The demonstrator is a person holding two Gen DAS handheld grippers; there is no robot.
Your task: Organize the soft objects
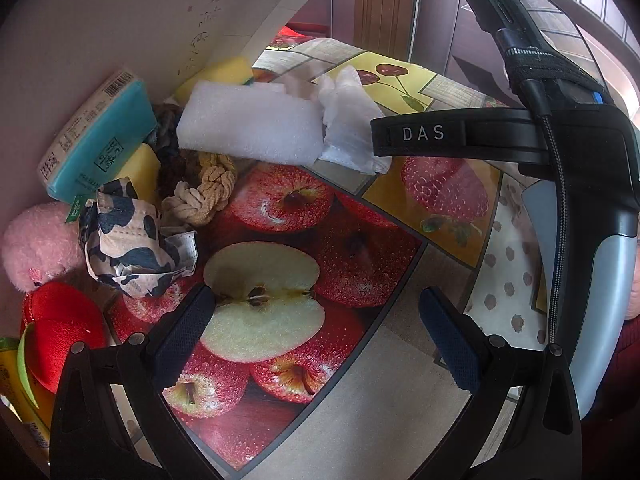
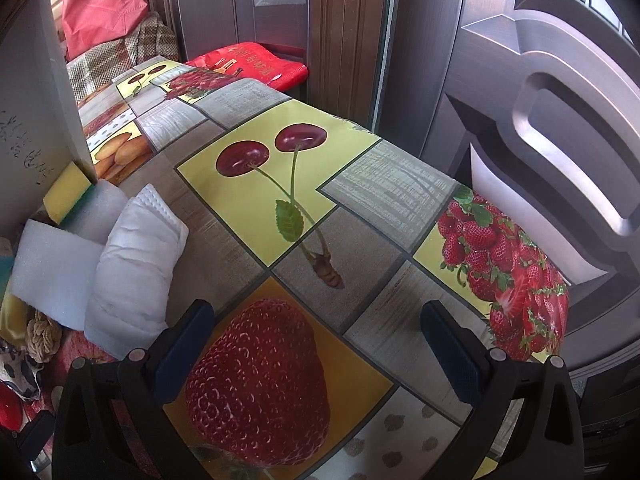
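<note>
Left of both tongs, soft pile, jaws wide, empty.

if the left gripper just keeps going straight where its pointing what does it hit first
Probably the bare fruit-print tablecloth. The open left gripper aims at clear cloth; the white foam block and knotted rope lie farther on, though depth is unclear.

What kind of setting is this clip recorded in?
Likely a home: a table under a fruit-print oilcloth, pushed against a scribbled wall, beside a panelled metal door.
</note>
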